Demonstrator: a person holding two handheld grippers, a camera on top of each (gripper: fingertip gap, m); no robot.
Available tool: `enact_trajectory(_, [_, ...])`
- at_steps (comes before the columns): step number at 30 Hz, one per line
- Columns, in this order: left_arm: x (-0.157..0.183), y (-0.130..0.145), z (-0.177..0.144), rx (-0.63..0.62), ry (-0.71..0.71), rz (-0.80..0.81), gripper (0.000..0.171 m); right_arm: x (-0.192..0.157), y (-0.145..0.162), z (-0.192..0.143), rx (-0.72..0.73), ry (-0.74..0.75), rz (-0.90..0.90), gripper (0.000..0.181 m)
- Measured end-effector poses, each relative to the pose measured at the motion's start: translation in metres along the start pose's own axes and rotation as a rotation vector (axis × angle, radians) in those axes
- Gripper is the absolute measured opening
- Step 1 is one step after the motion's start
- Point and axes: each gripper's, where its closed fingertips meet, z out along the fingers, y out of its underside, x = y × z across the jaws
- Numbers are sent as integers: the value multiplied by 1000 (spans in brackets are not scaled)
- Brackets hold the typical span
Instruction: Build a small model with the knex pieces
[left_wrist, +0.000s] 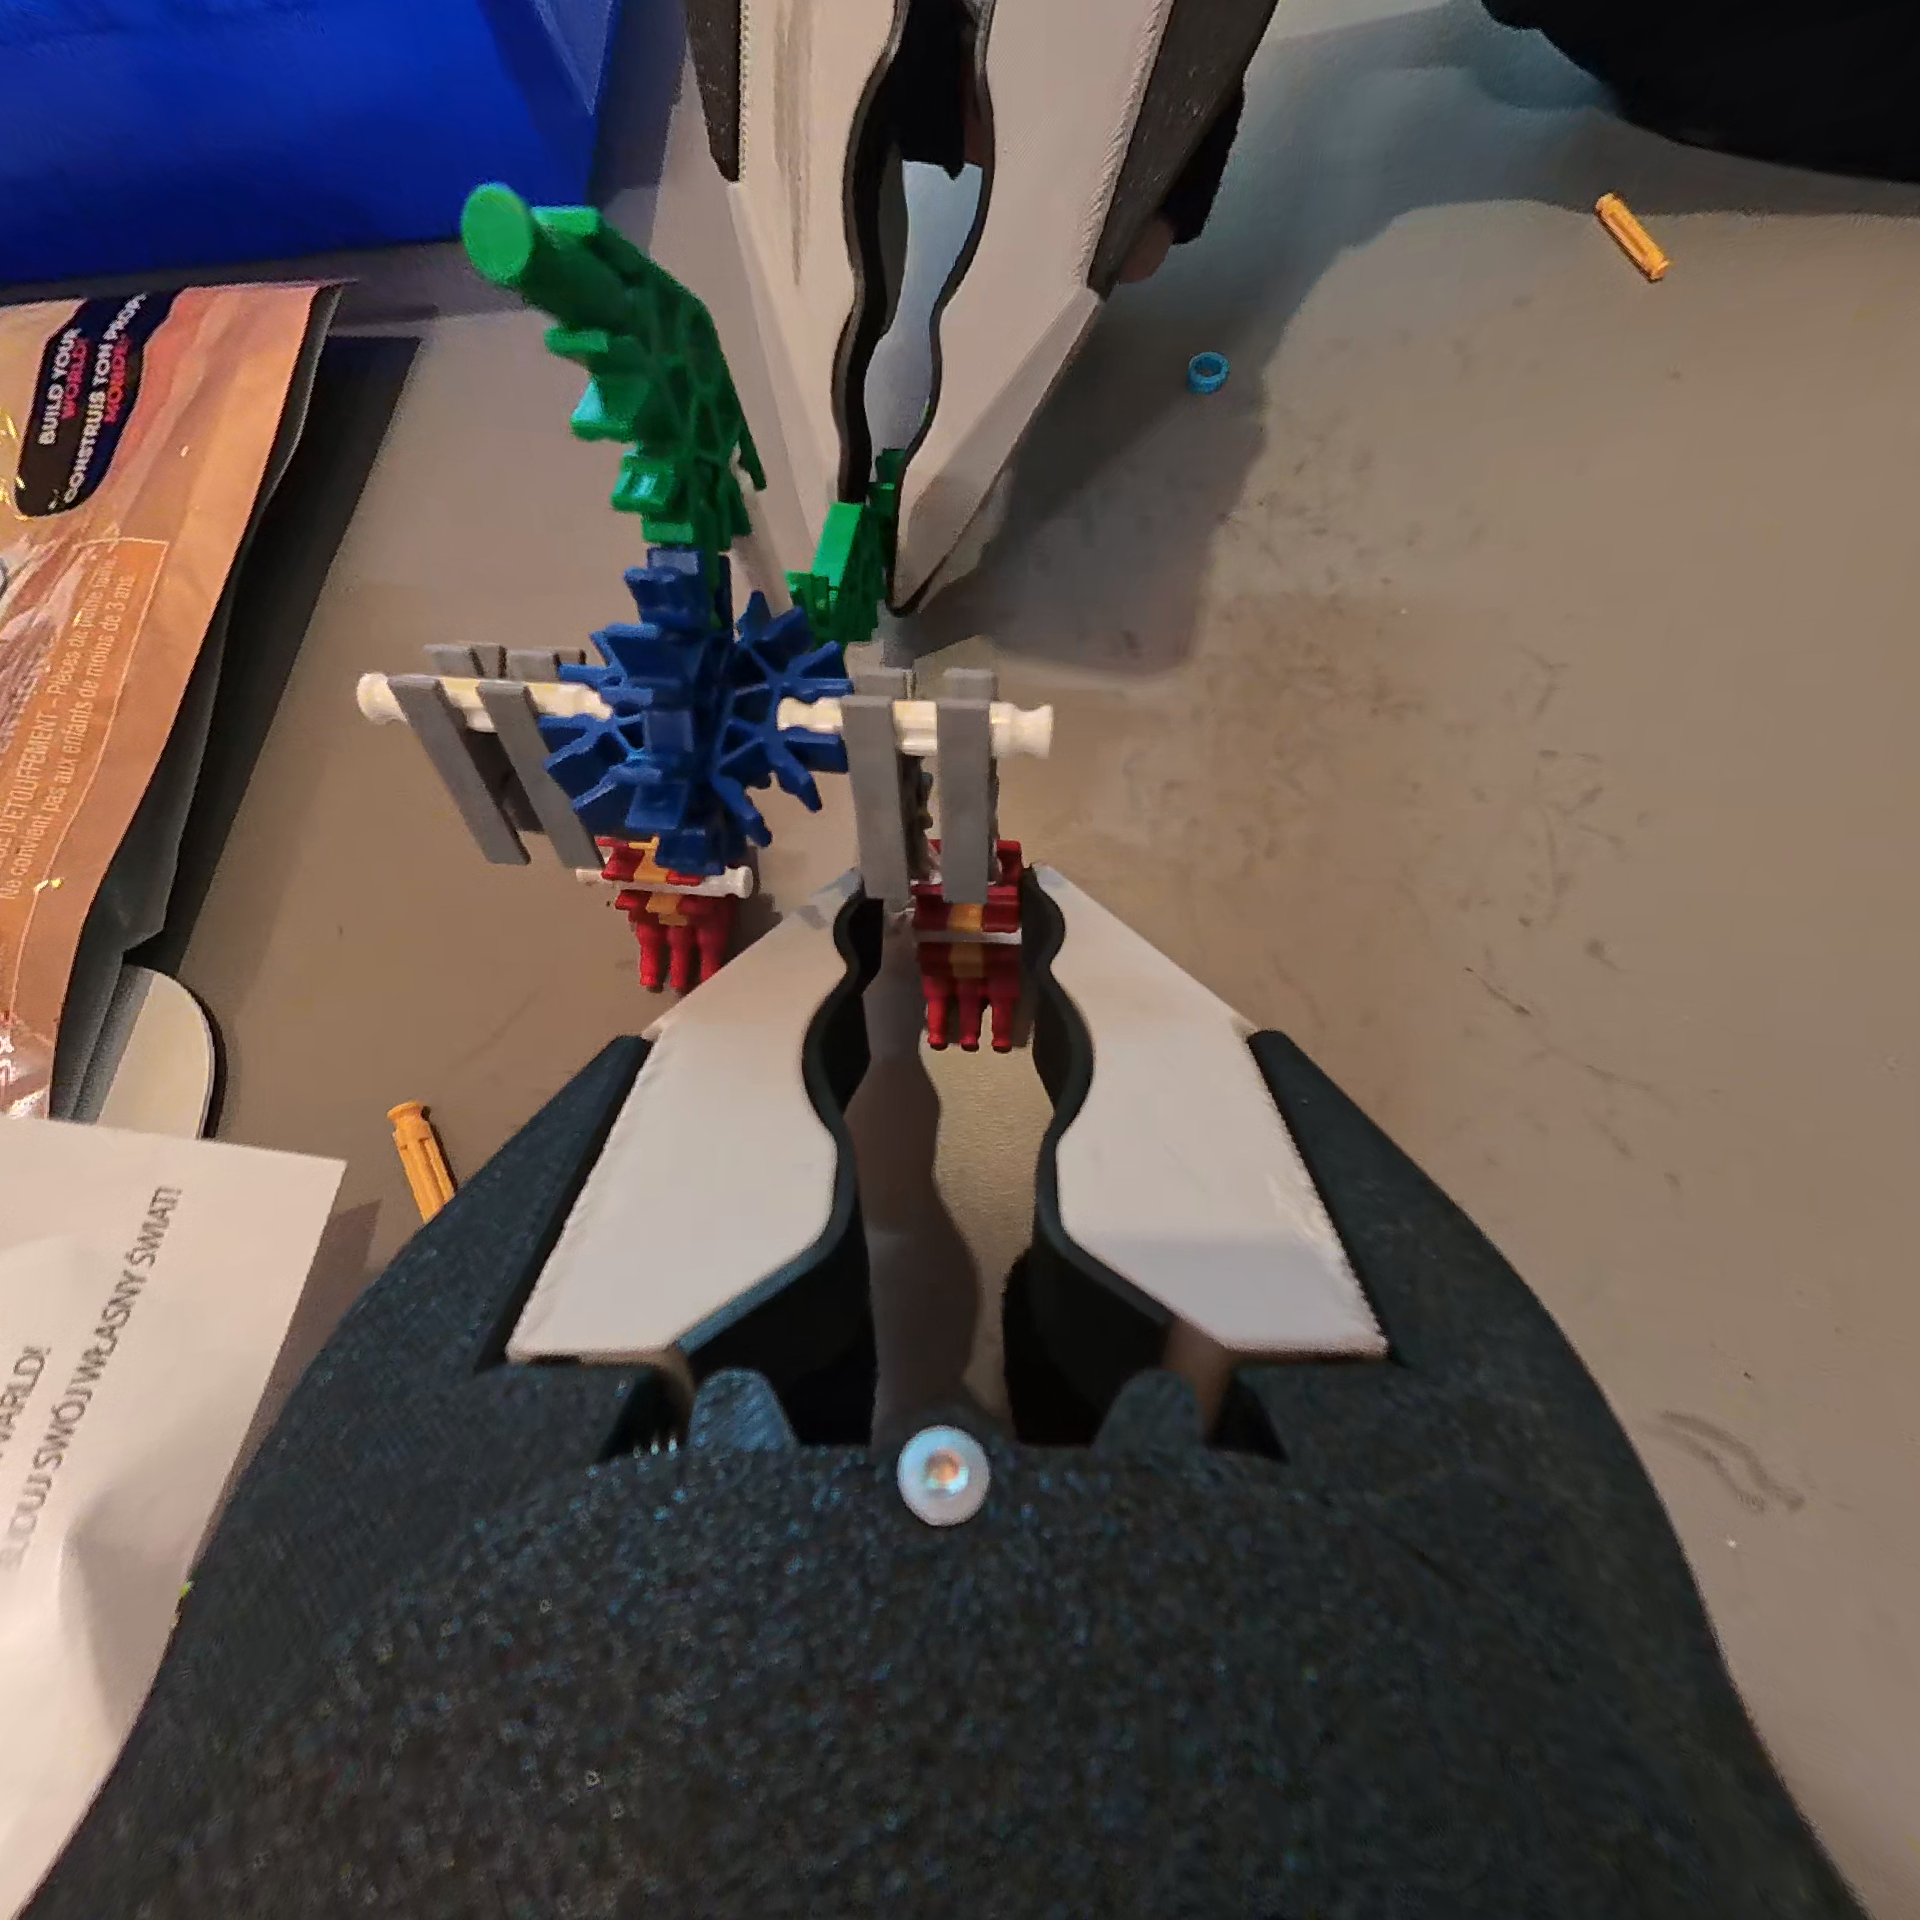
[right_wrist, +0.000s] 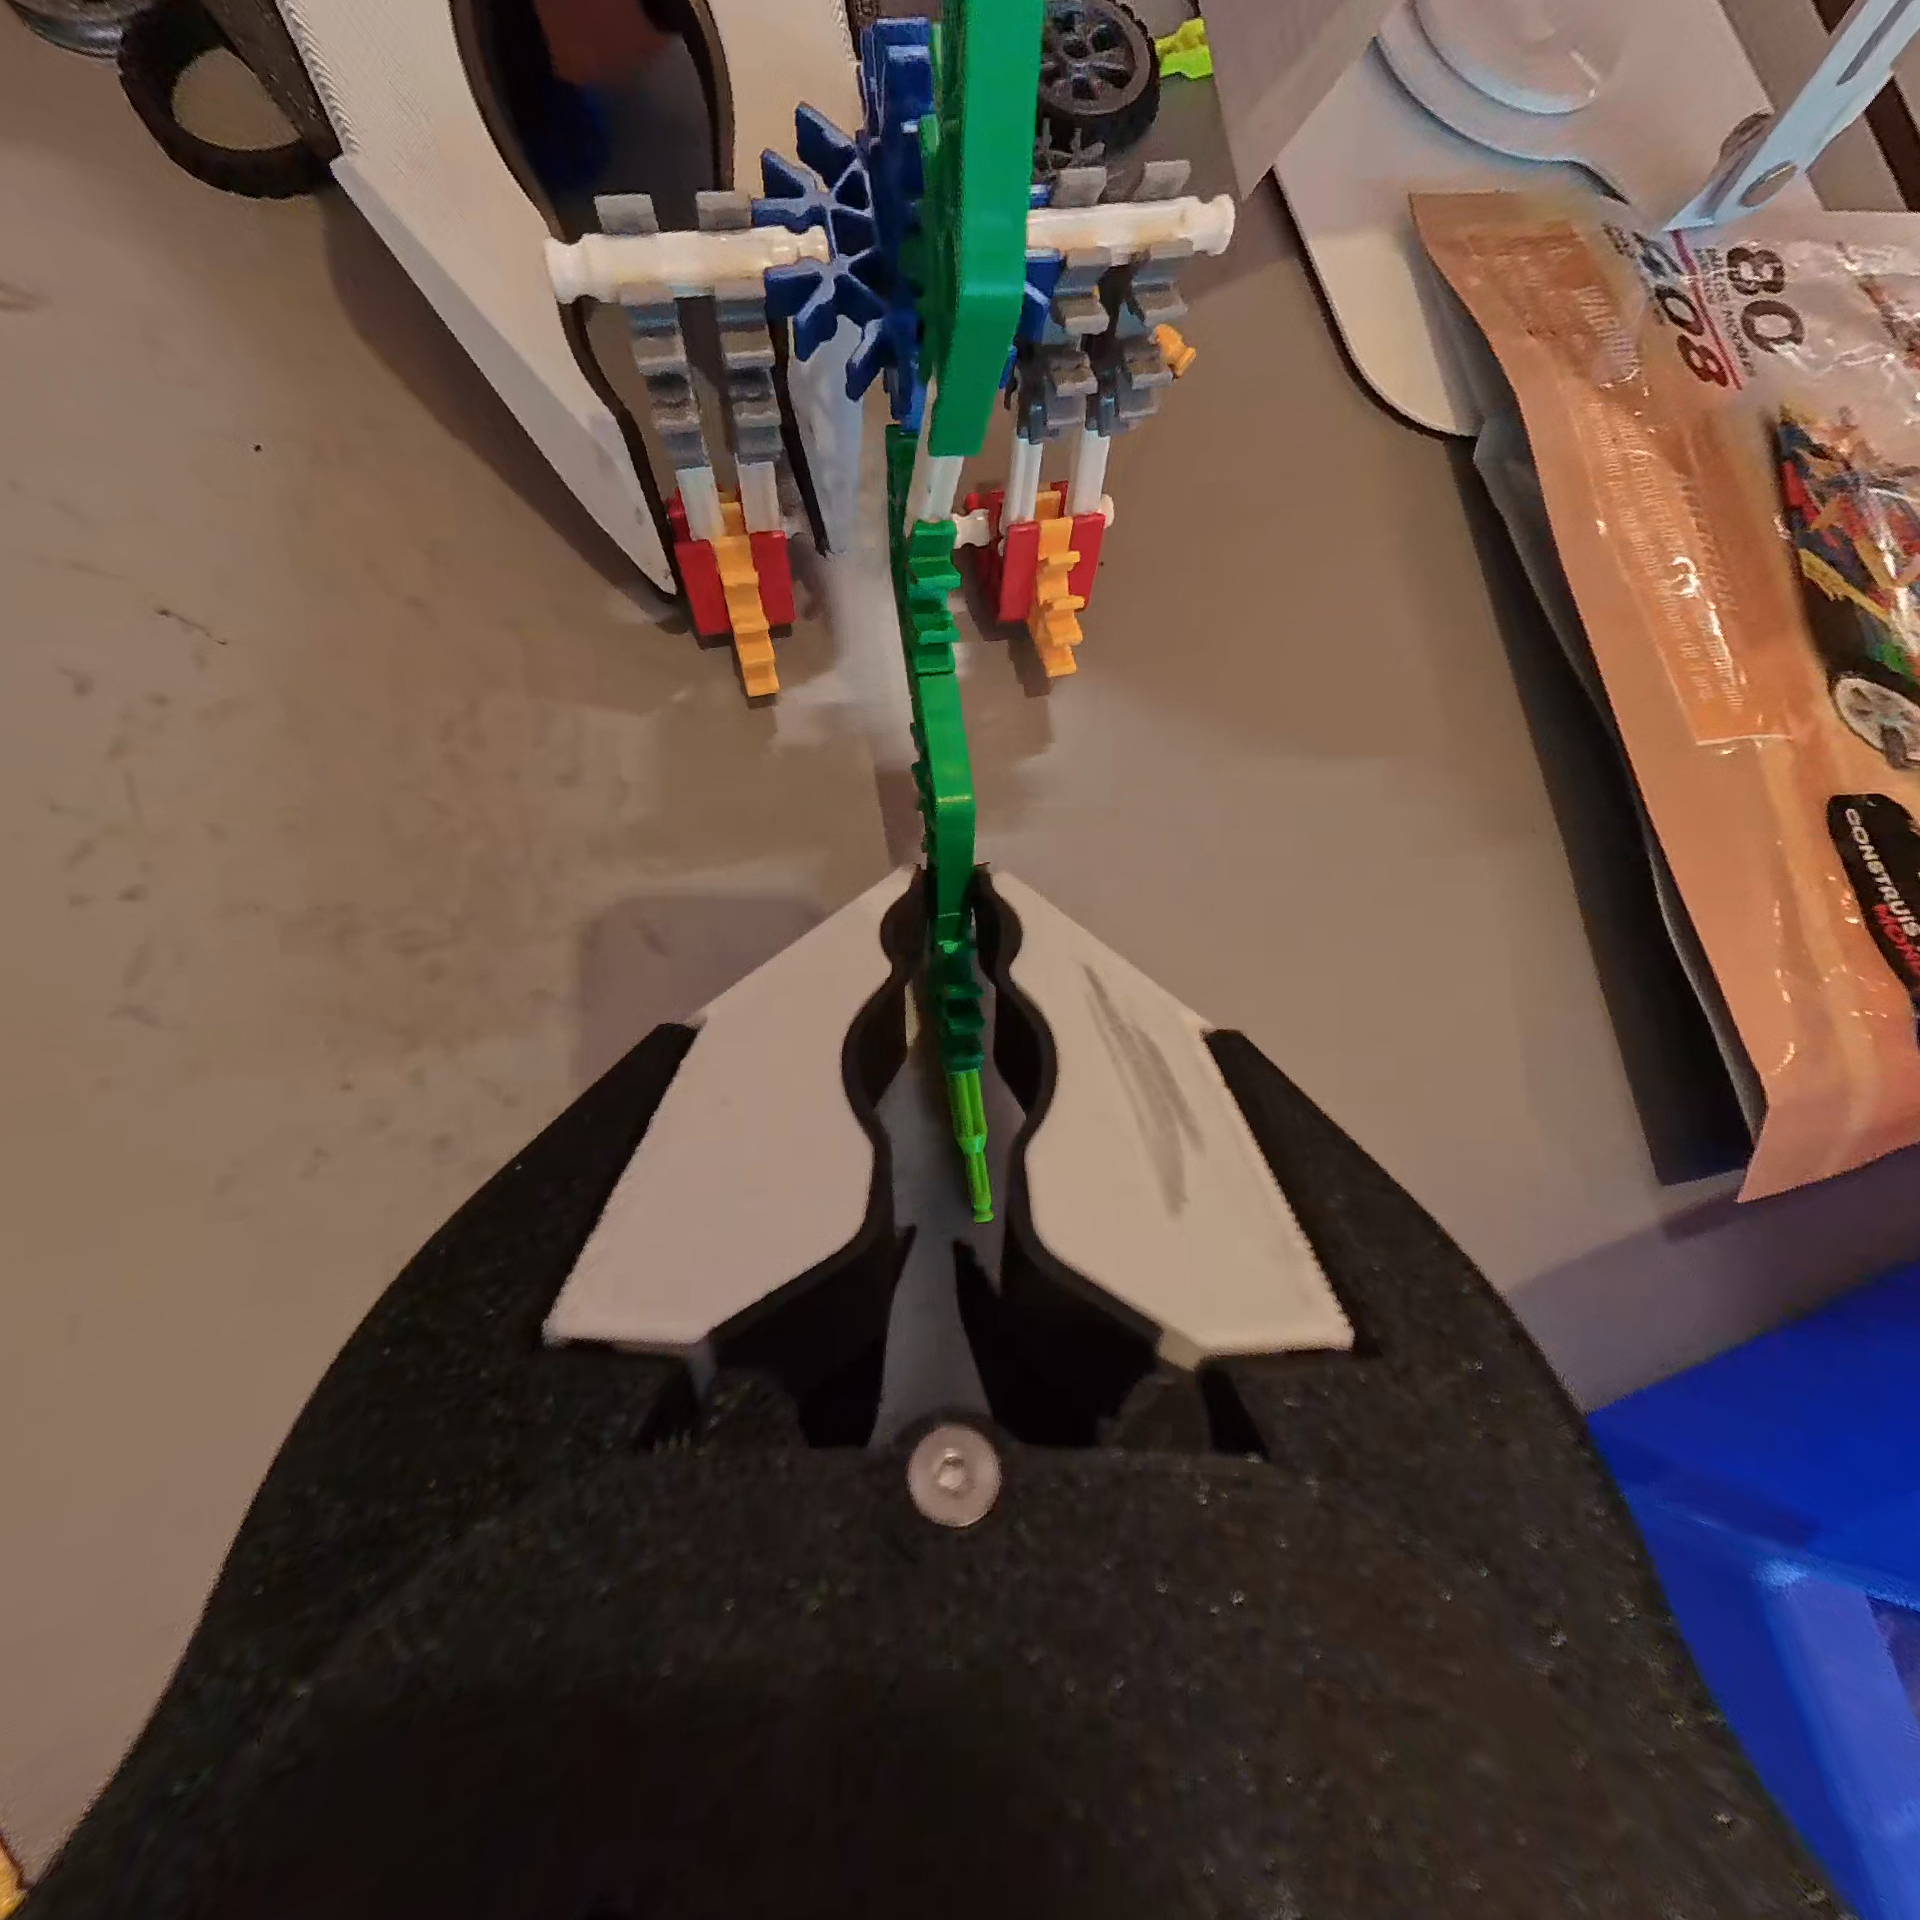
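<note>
While the right claw (right_wrist: 948, 883) pinches the green connector chain (right_wrist: 940, 665) rising to the blue hub (left_wrist: 691, 727), the left claw (left_wrist: 951, 894) grips a red cluster (left_wrist: 966, 956) below it; I'd keep both steady on the surface (left_wrist: 1455, 831)

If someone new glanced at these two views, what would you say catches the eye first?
Most striking is the colourful construction-toy model standing mid-table, with blue snowflake connectors threaded on a white rod. The right gripper is shut on the model's green strip, while the left gripper brackets a red foot piece. An orange printed bag lies to one side.
</note>
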Motion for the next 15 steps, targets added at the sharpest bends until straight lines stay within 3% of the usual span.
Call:
enact_trajectory(4, [1,0,-1,2,6,1,26,-2,0,0,12,-23,18,9])
enact_trajectory(6, [1,1,-1,0,7,6,27,-2,1,-1,7,-28,32,18])
enact_trajectory(15, [1,2,-1,1,8,9,27,-7,4,0,-7,-52,25,6])
